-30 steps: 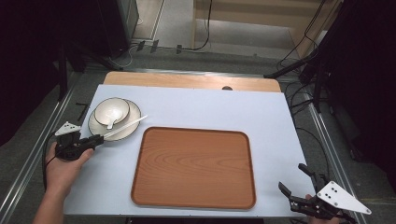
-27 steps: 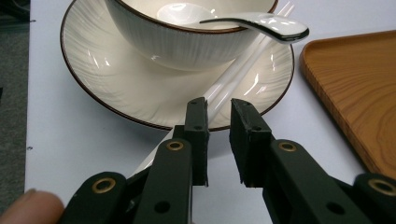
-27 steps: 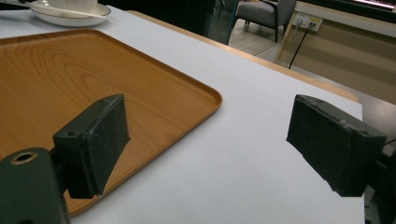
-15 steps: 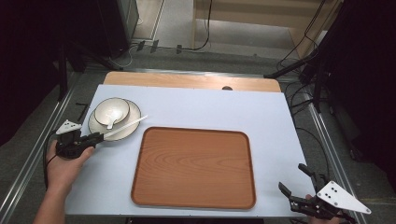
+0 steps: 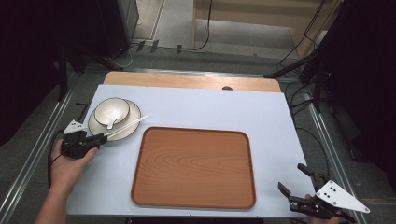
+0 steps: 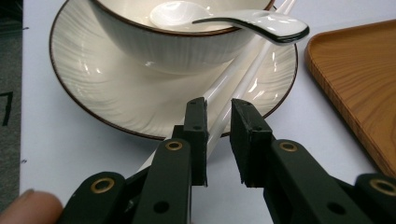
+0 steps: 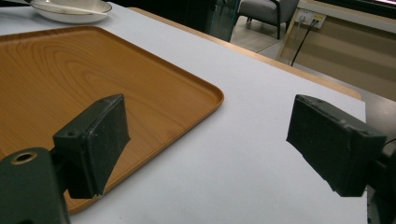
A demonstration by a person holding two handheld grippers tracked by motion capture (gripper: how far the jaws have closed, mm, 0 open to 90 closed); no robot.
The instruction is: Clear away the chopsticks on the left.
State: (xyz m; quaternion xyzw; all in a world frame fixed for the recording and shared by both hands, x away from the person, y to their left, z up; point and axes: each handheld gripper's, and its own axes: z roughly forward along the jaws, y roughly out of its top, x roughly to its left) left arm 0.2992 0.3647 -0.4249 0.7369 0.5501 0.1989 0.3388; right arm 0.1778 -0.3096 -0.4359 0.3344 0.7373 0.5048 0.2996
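Since a second ago the left gripper (image 6: pixel 218 123) has slid up to the chopsticks (image 6: pixel 233 95) lying across the plate (image 6: pixel 93 88) rim beside the bowl (image 6: pixel 173 44); jaws narrowly parted around them, not yet clamped; thin, stiff, slick, so grip both near the ends; right gripper (image 5: pixel 303 186) idles wide open, empty.

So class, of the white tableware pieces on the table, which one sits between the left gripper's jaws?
The chopsticks: they run off the plate into the left gripper. The bowl and spoon lie beyond.
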